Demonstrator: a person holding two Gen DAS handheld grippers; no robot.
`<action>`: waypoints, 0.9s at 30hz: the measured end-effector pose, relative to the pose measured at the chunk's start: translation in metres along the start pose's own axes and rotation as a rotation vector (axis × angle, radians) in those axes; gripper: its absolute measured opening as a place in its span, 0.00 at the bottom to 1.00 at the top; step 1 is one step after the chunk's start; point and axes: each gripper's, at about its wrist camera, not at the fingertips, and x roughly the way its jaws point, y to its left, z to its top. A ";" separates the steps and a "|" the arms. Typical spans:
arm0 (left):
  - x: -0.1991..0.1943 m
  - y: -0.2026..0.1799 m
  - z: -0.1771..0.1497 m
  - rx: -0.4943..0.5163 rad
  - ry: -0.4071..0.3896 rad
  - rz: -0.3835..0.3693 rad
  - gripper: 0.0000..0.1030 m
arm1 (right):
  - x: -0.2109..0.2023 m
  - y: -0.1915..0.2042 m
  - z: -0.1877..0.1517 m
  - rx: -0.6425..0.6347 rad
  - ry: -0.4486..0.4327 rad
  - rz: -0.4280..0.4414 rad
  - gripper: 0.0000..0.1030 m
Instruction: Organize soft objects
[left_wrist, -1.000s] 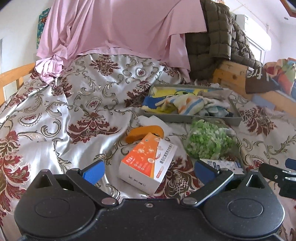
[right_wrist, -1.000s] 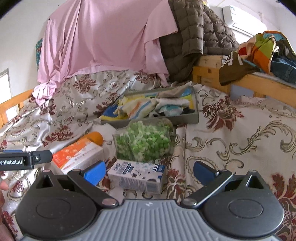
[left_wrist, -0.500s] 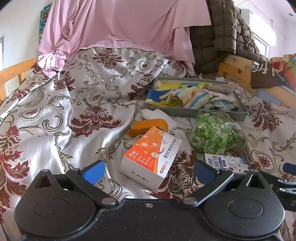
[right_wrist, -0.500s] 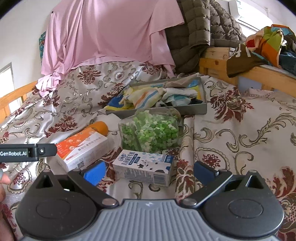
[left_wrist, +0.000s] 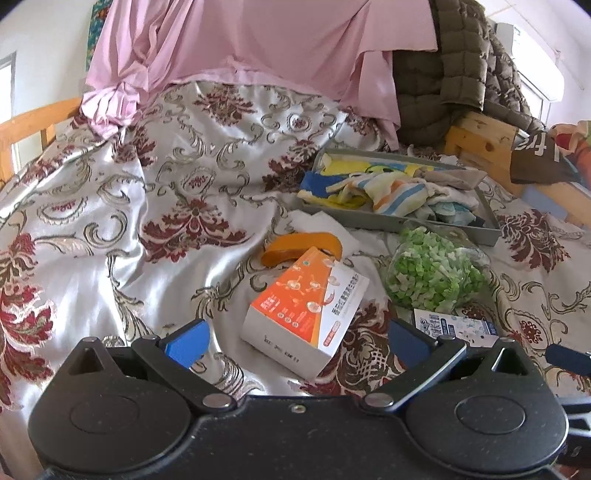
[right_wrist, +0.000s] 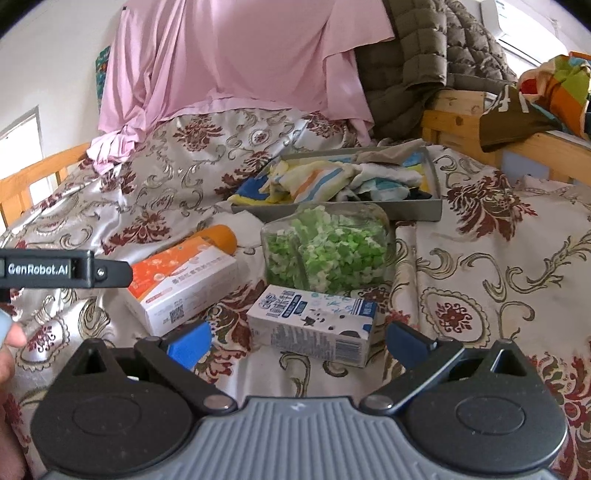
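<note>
- Both cameras sit closer to the items than a second ago; the orange-white box (left_wrist: 308, 301) and milk carton (right_wrist: 312, 323) fill more of each view, nothing on the bed has moved.
- Left gripper (left_wrist: 295, 338) wide open, empty, jaws either side of the orange-white box, not touching it.
- Right gripper (right_wrist: 297, 338) wide open, empty, jaws flanking the milk carton, no contact seen.
- Soft objects: crumpled cloths (left_wrist: 400, 190) piled in the grey tray (right_wrist: 436, 208) at the back of the bed, one blue-yellow piece hanging over the tray's left rim.
- Clear bag of green bits (right_wrist: 327, 249) just in front of the tray, carton just in front of the bag.
- Orange bottle (left_wrist: 301, 245) lies behind the box on a white tissue (left_wrist: 317, 223).
- Surface is a bed with a shiny cream spread with dark red floral print (left_wrist: 122, 206), wrinkled.
- Pink sheet (right_wrist: 236, 55) draped at the back, olive quilted jacket (right_wrist: 413, 55) next to it, wooden bed frame (right_wrist: 458, 122) on the right with colourful clothes on it.
- Left gripper's side arm and a fingertip show at the left edge of the right wrist view.
</note>
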 end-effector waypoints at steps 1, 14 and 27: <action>0.000 0.001 0.001 -0.009 0.004 -0.005 0.99 | 0.001 0.001 0.000 -0.004 0.001 0.004 1.00; 0.010 0.015 0.008 -0.071 0.007 0.026 0.99 | 0.013 0.005 0.012 -0.017 -0.009 0.002 1.00; 0.044 0.029 0.051 -0.077 -0.018 0.075 0.99 | 0.031 0.006 0.037 -0.020 -0.037 0.004 1.00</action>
